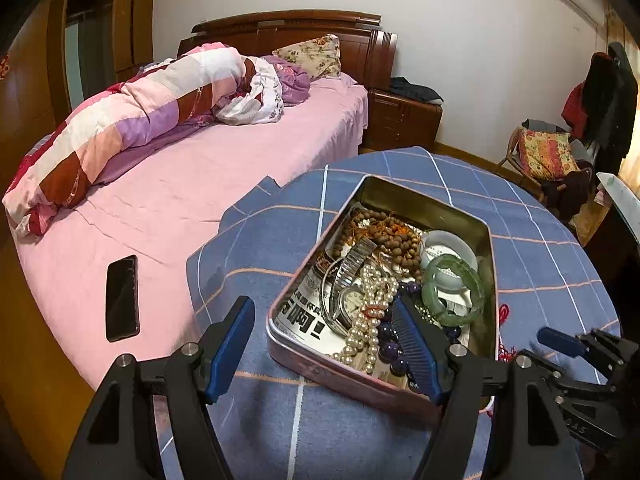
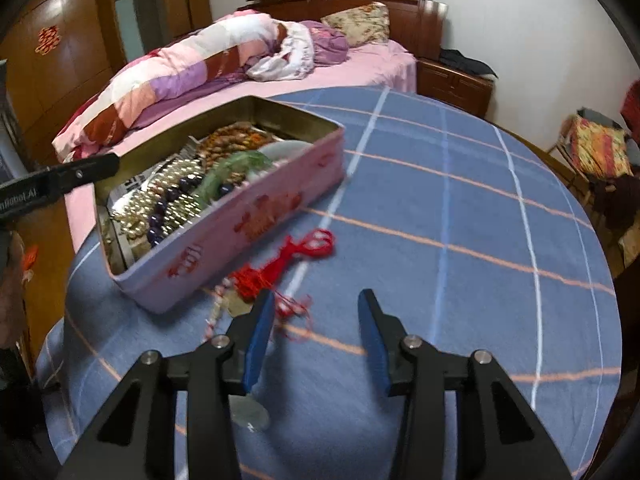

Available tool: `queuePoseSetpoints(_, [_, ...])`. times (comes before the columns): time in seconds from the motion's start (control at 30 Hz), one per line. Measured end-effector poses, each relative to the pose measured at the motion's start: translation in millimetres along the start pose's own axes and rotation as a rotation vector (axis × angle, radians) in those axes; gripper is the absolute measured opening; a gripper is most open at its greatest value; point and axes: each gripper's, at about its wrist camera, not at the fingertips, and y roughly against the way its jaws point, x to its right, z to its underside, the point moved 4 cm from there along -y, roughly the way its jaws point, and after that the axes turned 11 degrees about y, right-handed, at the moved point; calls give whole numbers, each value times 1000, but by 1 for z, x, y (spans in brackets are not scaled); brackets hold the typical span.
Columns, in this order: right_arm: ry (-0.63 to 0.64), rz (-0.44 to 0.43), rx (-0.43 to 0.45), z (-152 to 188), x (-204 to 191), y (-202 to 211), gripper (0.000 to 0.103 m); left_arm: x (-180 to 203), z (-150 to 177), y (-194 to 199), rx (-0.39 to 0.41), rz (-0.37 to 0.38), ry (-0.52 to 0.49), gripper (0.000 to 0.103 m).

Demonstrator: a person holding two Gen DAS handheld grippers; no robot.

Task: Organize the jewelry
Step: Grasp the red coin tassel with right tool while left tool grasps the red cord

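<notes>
left hand-held gripper [image 1: 324, 344]: open wide, straddling tin [image 1: 280, 340] edge — lined up for pearls [image 1: 370, 300]
right hand-held gripper [image 2: 316, 336]: half open, empty — beside red cord [image 2: 296, 256] on desk [image 2: 460, 208]

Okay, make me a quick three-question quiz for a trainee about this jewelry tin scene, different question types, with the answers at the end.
1. True or false: the red knotted cord lies inside the pink tin.
2. Which lies on the pink bedsheet? A) black phone B) green bangle C) wristwatch
3. Fill in: the tin stands on a blue checked ____.

Key
1. False: the cord lies on the cloth beside the tin.
2. A
3. Cloth
</notes>
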Motion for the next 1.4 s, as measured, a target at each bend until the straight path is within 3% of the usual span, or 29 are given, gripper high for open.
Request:
queuePoseSetpoints(0.07, [22,-17,-3,-4,-6,-6,47,3,3,1,-6,8,-4,71])
queuePoseSetpoints(0.17, [24,-16,-10,-9,-8,-17,38,9,5,6,-2,22,-19,71])
queuePoseSetpoints(0.3, [-41,-7,-3,-20,9,-25,38,19,7,12,8,38,-44,71])
queuePoseSetpoints(0.37, [-43,-30,-44,-20,12,-36,38,22,9,13,5,44,-54,71])
queuePoseSetpoints(0.43, [-11,-8,-45,-19,12,-38,32,25,10,14,4,50,-61,71])
queuePoseSetpoints(0.5, [11,12,-53,-15,12,-34,15,27,11,16,5,56,-69,71])
queuePoseSetpoints(0.53, [10,20,-57,-11,14,-31,13,28,11,17,8,59,-70,71])
queuePoseSetpoints(0.8, [-65,148,-74,39,66,6,10,47,18,31,30,91,-118,71])
queuePoseSetpoints(0.93, [-109,164,-71,59,80,23,10,75,33,40,35,127,-202,71])
queuePoseSetpoints(1.2, [-128,146,-38,66,77,33,10,135,66,30,7,173,-386,71])
queuePoseSetpoints(1.4, [-141,130,-24,64,78,31,11,152,76,-13,-111,157,-416,54])
